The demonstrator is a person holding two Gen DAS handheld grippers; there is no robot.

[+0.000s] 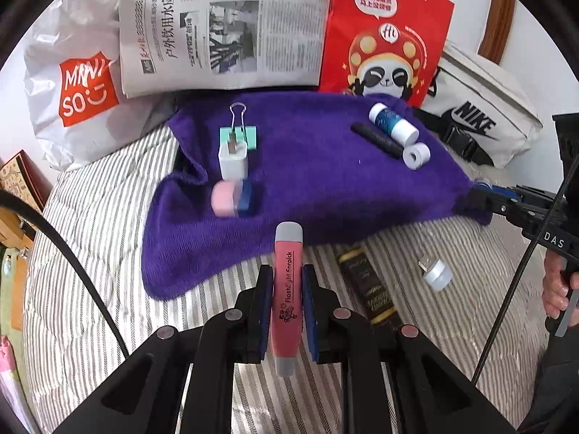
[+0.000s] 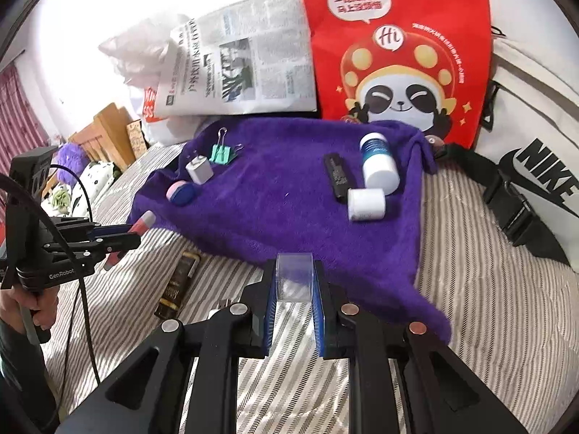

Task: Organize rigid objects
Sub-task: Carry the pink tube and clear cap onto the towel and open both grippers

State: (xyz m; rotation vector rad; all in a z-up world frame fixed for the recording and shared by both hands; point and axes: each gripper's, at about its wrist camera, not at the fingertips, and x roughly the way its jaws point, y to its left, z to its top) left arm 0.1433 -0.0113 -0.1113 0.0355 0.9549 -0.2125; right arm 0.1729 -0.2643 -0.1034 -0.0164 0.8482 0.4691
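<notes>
A striped bedsheet (image 1: 90,253) carries a purple towel (image 1: 318,188), backed by a newspaper (image 1: 224,25) and a red panda bag (image 1: 387,32). The left gripper (image 1: 287,285) is clamped on a pink flashlight stick (image 1: 287,289), which stands lengthwise between its pads, tip over the towel's near edge. The right gripper (image 2: 294,282) pinches a clear plastic box (image 2: 294,275) just before the towel's hem. A white charger (image 1: 233,159) and blue-labelled bottle (image 1: 392,123) lie on the towel.

Black claw (image 1: 287,311), blue pads (image 1: 266,307), silver screws.
</notes>
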